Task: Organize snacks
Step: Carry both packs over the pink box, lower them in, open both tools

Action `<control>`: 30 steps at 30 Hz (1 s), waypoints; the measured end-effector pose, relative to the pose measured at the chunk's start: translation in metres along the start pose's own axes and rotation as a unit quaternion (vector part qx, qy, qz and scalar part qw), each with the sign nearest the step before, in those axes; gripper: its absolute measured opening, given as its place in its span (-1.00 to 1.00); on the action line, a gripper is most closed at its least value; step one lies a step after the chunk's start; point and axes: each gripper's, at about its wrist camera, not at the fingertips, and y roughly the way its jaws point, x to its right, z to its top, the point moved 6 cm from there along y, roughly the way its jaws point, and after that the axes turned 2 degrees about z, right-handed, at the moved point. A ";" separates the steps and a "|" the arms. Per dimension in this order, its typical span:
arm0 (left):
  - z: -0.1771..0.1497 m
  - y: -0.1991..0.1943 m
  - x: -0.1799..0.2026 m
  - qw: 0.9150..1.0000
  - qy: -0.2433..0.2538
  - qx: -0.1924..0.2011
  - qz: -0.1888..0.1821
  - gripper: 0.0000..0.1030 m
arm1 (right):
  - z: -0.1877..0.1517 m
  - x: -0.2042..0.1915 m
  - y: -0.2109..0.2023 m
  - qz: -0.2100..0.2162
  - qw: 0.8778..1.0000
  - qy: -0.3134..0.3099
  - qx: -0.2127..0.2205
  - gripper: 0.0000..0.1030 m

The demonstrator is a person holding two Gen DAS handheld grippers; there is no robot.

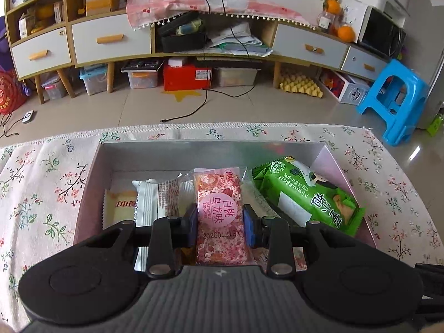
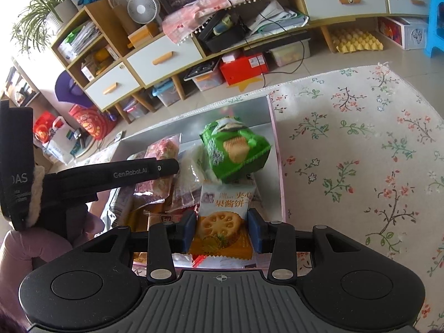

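Left wrist view: left gripper (image 1: 220, 223) is seen poised over an open box (image 1: 95, 172); its fingers (image 1: 191, 222) are clamped on a pink snack bar (image 1: 219, 208), held lengthwise between the blue pads.
Pink snack bar: a clear wrapper with a round pink label is noted; it is raised over the other packets in the box, tilted away from the camera.
Box: pale pink outside, silvery inside; it is set on a floral cloth (image 1: 41, 183) spread over the desk.
Green packet (image 1: 308, 194): it is found at the right side of the box, slanted, one end propped against the right wall.
White packet (image 1: 155, 199): it is seen left of the pink bar, with a yellow-and-white packet (image 1: 119, 205) beside it near the left wall.
Right wrist view: right gripper (image 2: 222, 229) is seen at the box's near right corner; its fingers (image 2: 254, 230) are closed on a biscuit packet (image 2: 224, 222), white above and orange below, printed with a round biscuit.
Biscuit packet: it is held just above the heap, its far end touching or just under the green packet; which of the two cannot be told.
Left gripper in right view: its black body is seen entering from the left, over the pink bar.
Background: a long low cabinet (image 1: 111, 38) with white drawers is seen across the tiled floor, and a blue stool (image 1: 396, 100) at the right.
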 end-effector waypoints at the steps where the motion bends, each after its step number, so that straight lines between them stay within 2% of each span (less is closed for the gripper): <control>1: 0.000 0.000 0.000 1.000 0.003 0.000 0.001 -0.42 | 0.000 0.000 0.000 0.000 1.000 0.002 0.000 -0.25; 6: 0.004 -0.001 0.002 1.000 0.002 0.005 0.004 -0.38 | 0.001 -0.002 -0.001 0.009 1.000 -0.002 0.000 -0.20; 9: 0.005 -0.004 0.003 1.000 0.004 0.011 0.004 -0.23 | 0.003 -0.004 -0.004 0.019 1.000 -0.005 -0.001 -0.18; 12: 0.006 -0.010 0.006 1.000 0.007 0.016 0.002 -0.08 | 0.004 -0.005 -0.010 0.027 1.000 -0.006 0.001 0.05; 15: 0.006 -0.016 0.008 1.000 0.007 0.020 0.001 0.12 | 0.005 -0.006 -0.015 0.030 1.000 -0.007 0.001 0.19; 24: 0.001 -0.041 0.006 1.000 0.003 0.028 -0.004 0.45 | 0.004 -0.003 -0.033 0.031 0.999 -0.009 0.002 0.47; 28: -0.006 -0.056 0.003 0.999 -0.003 0.034 -0.003 0.70 | 0.003 -0.002 -0.044 0.032 0.999 -0.010 0.002 0.53; 30: -0.010 -0.063 0.001 0.999 -0.002 0.035 0.001 0.75 | 0.001 -0.001 -0.049 0.028 1.000 -0.014 0.002 0.62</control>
